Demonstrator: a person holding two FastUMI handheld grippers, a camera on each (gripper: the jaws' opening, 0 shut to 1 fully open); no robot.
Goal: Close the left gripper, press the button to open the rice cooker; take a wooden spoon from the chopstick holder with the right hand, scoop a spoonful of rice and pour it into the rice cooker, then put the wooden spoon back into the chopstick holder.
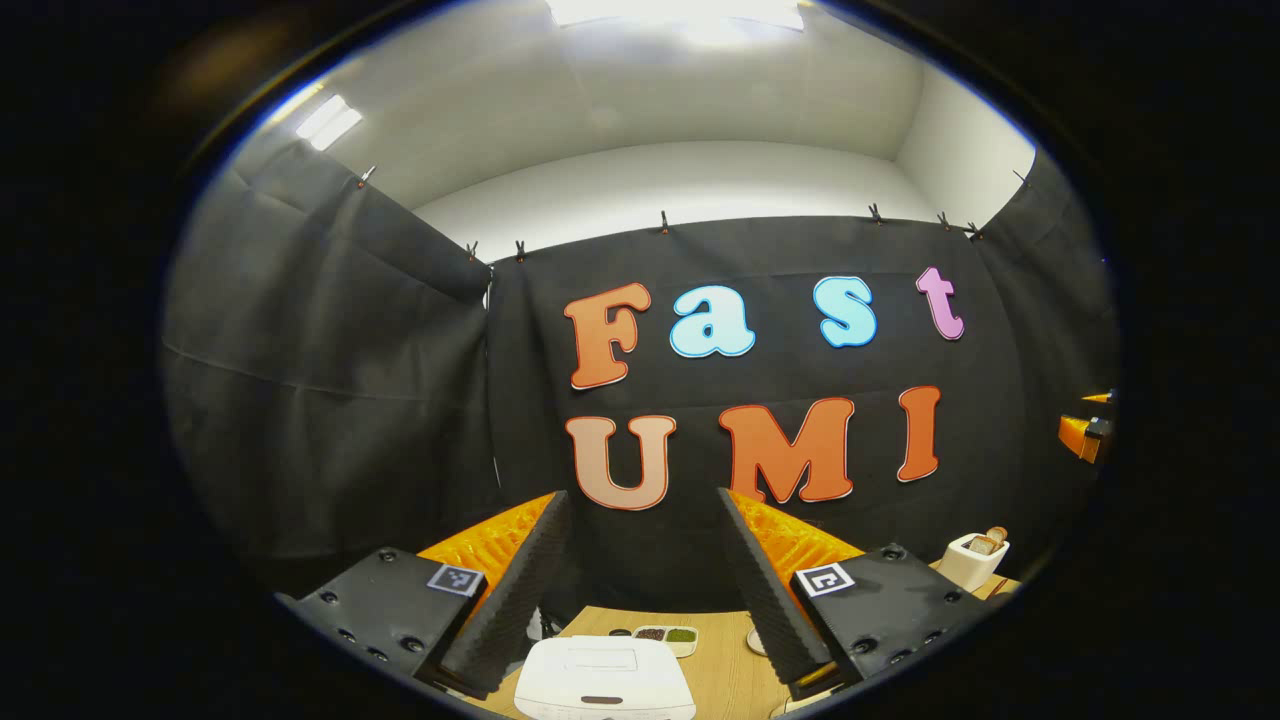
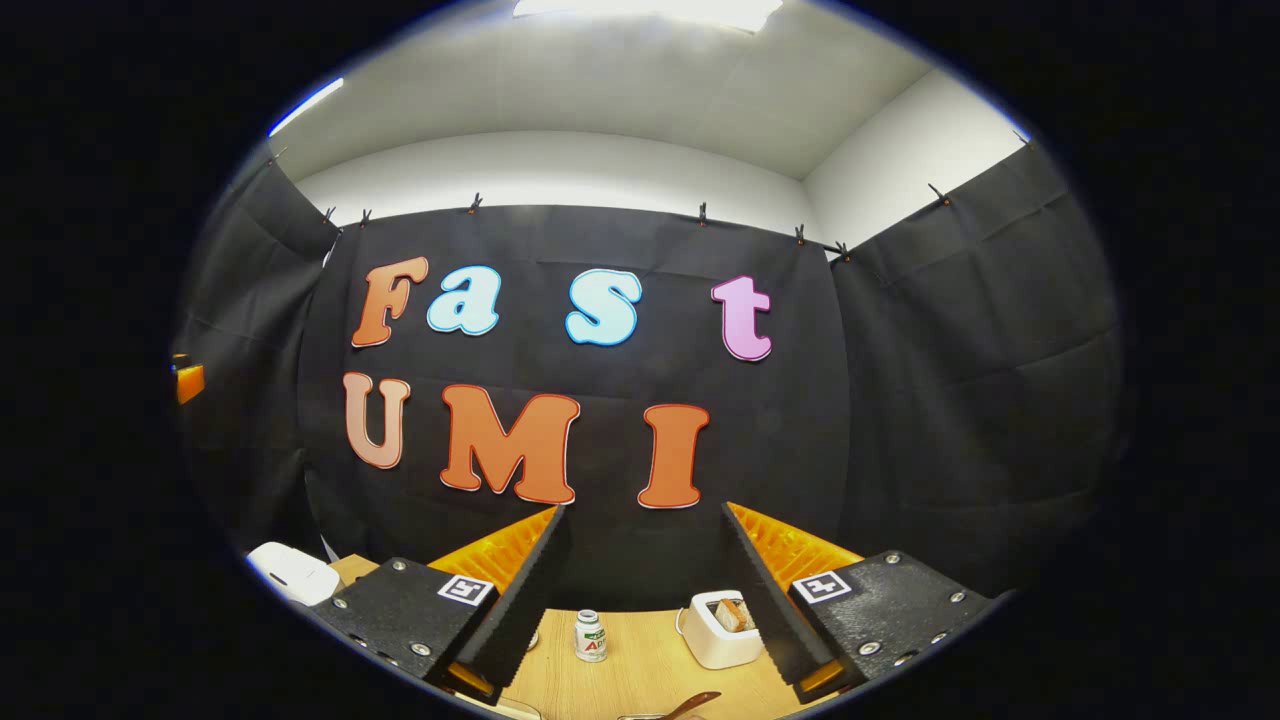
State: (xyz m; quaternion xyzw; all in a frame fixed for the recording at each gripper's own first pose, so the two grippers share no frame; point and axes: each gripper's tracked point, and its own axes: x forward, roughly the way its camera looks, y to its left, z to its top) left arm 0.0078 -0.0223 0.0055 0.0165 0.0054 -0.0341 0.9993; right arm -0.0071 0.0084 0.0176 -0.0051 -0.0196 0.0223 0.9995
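Both grippers are raised above the wooden table (image 1: 730,665) and face the booth wall. No step of the task shows as done.

**Left gripper** (image 1: 643,520): the jaws stand wide apart and hold nothing. The task calls for this gripper to close before it presses the button, and that closing is not yet made. The rice cooker (image 1: 604,680) sits low between the two fingers, slightly toward the left finger, with its lid down. A dark strip at the near edge of the lid may be the button; this cannot be confirmed. Beyond the cooker, between the fingers, lies a small divided dish (image 1: 668,637) with dark and green contents. Outside the right finger stands the chopstick holder (image 1: 972,562), a white container with wooden pieces in it.

**Right gripper** (image 2: 645,520): the jaws stand wide apart and hold nothing. The chopstick holder (image 2: 722,630) sits just inside the right finger, partly behind it. A small white bottle (image 2: 590,636) stands between the fingers, nearer the left one. A brown handle-like piece (image 2: 692,706) shows low between the fingers; what it belongs to cannot be told. The rice cooker (image 2: 293,573) shows outside the left finger.

**Remaining steps, as judged:** close the left jaws, press the button, take the spoon, scoop, pour, return the spoon.
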